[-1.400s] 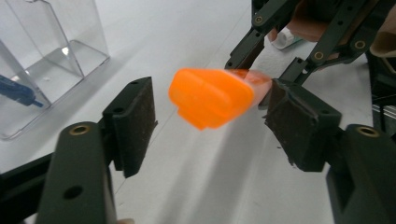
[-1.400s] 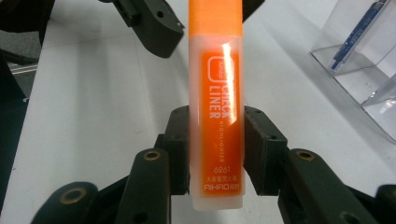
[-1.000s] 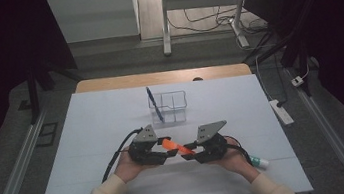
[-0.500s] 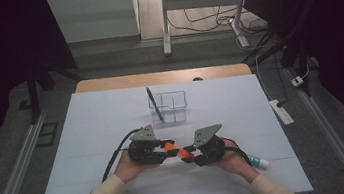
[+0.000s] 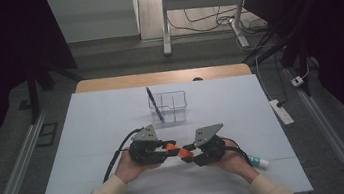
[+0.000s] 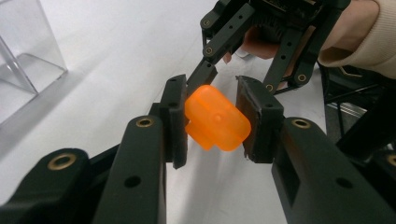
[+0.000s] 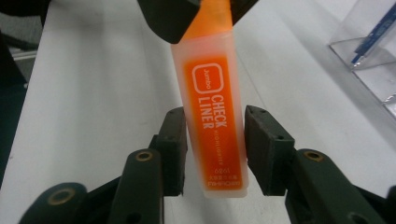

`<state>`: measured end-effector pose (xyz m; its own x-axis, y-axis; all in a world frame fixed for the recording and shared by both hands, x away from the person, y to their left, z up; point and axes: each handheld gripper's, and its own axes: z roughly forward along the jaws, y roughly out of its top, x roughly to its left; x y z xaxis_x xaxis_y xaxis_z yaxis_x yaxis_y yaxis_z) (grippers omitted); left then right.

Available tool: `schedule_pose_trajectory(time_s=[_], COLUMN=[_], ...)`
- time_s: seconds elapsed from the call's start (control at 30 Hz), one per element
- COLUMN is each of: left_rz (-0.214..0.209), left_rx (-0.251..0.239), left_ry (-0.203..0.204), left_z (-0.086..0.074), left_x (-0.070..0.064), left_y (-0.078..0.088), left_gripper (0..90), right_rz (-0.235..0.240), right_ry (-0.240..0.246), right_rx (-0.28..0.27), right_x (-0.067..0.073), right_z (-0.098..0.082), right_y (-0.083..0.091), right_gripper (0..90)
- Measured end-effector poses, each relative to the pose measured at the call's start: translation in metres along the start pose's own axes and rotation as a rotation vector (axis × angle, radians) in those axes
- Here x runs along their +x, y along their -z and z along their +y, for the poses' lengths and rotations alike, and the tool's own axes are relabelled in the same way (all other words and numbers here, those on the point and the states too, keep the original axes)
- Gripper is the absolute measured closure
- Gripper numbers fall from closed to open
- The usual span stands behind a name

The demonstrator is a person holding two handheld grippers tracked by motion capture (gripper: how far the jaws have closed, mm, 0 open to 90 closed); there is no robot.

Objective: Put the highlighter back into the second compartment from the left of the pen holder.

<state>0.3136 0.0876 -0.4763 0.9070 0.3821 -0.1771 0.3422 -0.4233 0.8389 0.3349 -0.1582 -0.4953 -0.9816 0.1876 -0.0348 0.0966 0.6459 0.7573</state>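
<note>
An orange highlighter [image 5: 179,151] spans the gap between my two grippers, low over the white table near its front. My left gripper [image 6: 212,119] has just been closing and is shut on the highlighter's cap end [image 6: 215,119], both pads pressing on it. My right gripper [image 7: 215,140] has just been opening. The printed highlighter body [image 7: 212,102] hangs between its jaws, with a clear gap at the right pad. In the high view the left gripper [image 5: 169,147] and the right gripper [image 5: 188,154] face each other tip to tip.
A clear plastic organiser [image 5: 168,106] stands at the table's middle, with a blue pen [image 5: 154,104] leaning in it. A white tube with a teal cap [image 5: 257,161] lies beside the right hand. A power strip [image 5: 281,111] lies off the table's right edge.
The left jaws have closed onto the highlighter's cap end. The right jaws have spread apart from its body. Both hands have stayed where they were.
</note>
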Motion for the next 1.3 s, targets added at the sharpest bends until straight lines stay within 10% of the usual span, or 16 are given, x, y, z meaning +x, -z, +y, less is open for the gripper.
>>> schedule_pose_trajectory(time_s=[0.6,1.3], left_rz=[0.074,0.125], left_rx=[-0.022,-0.038], left_ry=[0.026,0.049], left_z=[-0.001,-0.003], left_x=[0.01,0.016], left_y=[0.017,0.032], left_gripper=[65.5,65.5], right_rz=[-0.119,-0.268], right_ry=[-0.102,-0.24], right_rx=[-0.118,-0.099], right_x=[-0.008,-0.013], right_z=[-0.004,-0.048], right_y=[0.02,0.069], right_gripper=[40.4,40.3])
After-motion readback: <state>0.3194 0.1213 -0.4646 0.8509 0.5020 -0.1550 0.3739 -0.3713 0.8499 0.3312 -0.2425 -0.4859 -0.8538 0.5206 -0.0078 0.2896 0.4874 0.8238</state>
